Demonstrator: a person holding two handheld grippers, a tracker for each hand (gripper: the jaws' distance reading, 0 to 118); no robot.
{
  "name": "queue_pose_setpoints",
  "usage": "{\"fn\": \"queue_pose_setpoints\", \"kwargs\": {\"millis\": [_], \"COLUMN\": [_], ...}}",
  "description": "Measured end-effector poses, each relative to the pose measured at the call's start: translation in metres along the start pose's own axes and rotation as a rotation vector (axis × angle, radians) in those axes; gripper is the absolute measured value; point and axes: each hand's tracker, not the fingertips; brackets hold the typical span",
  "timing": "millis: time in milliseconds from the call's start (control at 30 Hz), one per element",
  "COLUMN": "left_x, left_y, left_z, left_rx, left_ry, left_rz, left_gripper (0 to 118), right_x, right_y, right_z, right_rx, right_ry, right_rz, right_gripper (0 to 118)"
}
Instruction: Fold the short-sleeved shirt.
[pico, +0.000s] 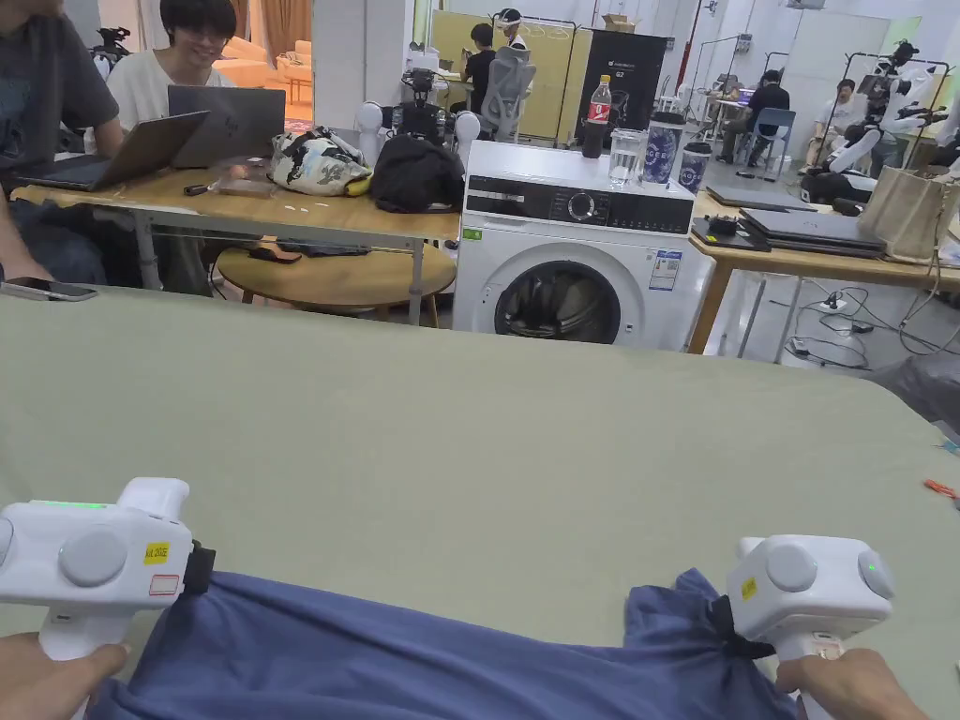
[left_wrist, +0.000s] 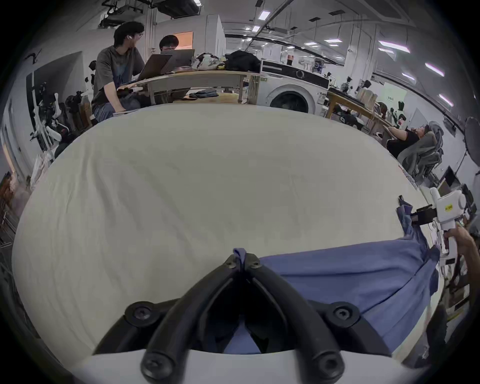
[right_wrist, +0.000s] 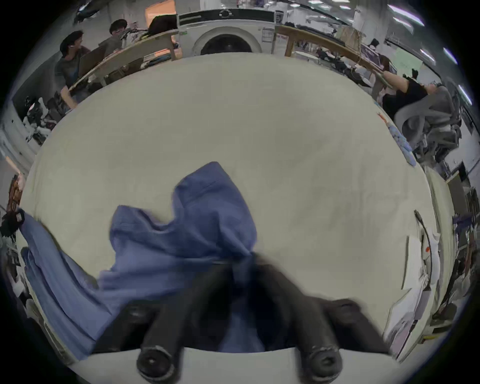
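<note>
A blue short-sleeved shirt (pico: 422, 656) lies stretched along the near edge of the pale green table (pico: 469, 422). My left gripper (pico: 199, 568) is shut on the shirt's left end; in the left gripper view its jaws meet on a small fold of the blue shirt (left_wrist: 337, 275), gripper (left_wrist: 242, 261). My right gripper (pico: 724, 626) is shut on the right end, where the cloth bunches up. In the right gripper view the jaws are blurred, gripper (right_wrist: 240, 262), and a crumpled sleeve part of the shirt (right_wrist: 202, 223) rises in front of them.
The table stretches wide beyond the shirt. A phone (pico: 47, 290) lies at its far left edge and small items (pico: 940, 488) at its right edge. Behind stand a washing machine (pico: 581, 253), wooden desks (pico: 281, 211) with laptops, and seated people.
</note>
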Motion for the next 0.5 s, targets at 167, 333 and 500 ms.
{"fn": "queue_pose_setpoints", "kwargs": {"millis": [167,333,500], "left_x": [0.005,0.005,0.001], "left_y": [0.000,-0.002,-0.015], "left_z": [0.008,0.036,0.073], "left_rx": [0.003,0.043,0.076], "left_ry": [-0.007,-0.022,-0.046], "left_rz": [0.015,0.013,0.024], "left_gripper": [0,0,0], "right_x": [-0.002,-0.013,-0.030], "right_y": [-0.023,-0.049,-0.090], "right_z": [0.037,0.103,0.167], "right_rx": [0.118,0.249,0.318], "right_ry": [0.025,0.022,0.020], "right_rz": [-0.063,-0.040,-0.018], "right_gripper": [0,0,0]}}
